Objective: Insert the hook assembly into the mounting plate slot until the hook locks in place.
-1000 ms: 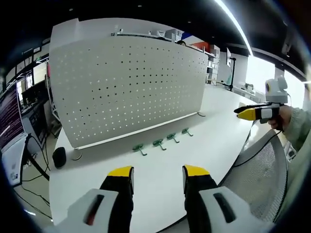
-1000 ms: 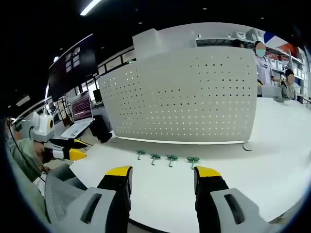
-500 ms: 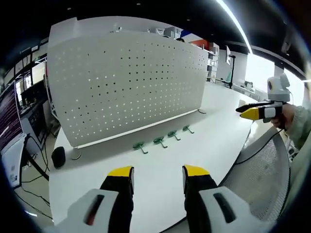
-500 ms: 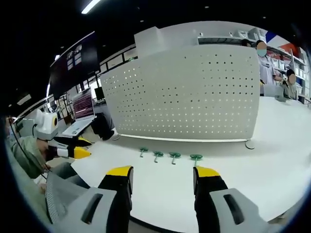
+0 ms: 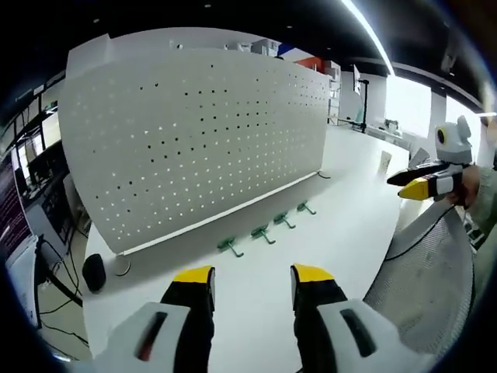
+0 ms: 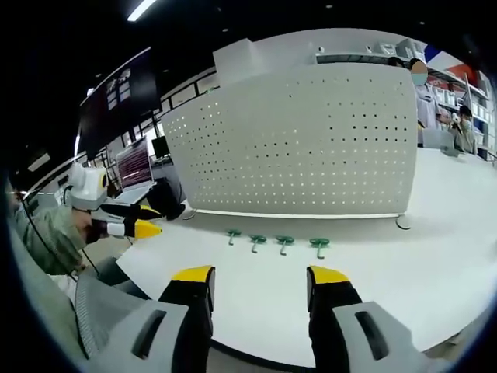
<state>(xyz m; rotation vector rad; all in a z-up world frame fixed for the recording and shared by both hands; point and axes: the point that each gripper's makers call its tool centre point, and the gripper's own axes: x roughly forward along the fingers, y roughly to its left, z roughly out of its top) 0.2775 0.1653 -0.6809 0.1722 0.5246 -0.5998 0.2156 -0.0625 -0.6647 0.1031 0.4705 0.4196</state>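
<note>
White pegboard panel [image 5: 194, 140] [image 6: 303, 148] stands upright on the white counter [image 5: 326, 241] [image 6: 435, 256], taking the upper middle of both views. Four green hooks [image 5: 264, 231] [image 6: 276, 242] lie in a row on the counter just in front of the panel's lower edge, centre frame, apart from both grippers. Left gripper [image 5: 252, 273], bottom centre of left gripper view: jaws wide apart, holding nothing, touching nothing. It also appears at mid left of right gripper view [image 6: 136, 228]. Right gripper [image 6: 260, 273], bottom centre of right gripper view: jaws wide apart, empty; seen again at right edge of left gripper view [image 5: 423, 185], held in a hand. Small black round object [image 5: 94, 272] on counter, lower left. No readable writing.
</note>
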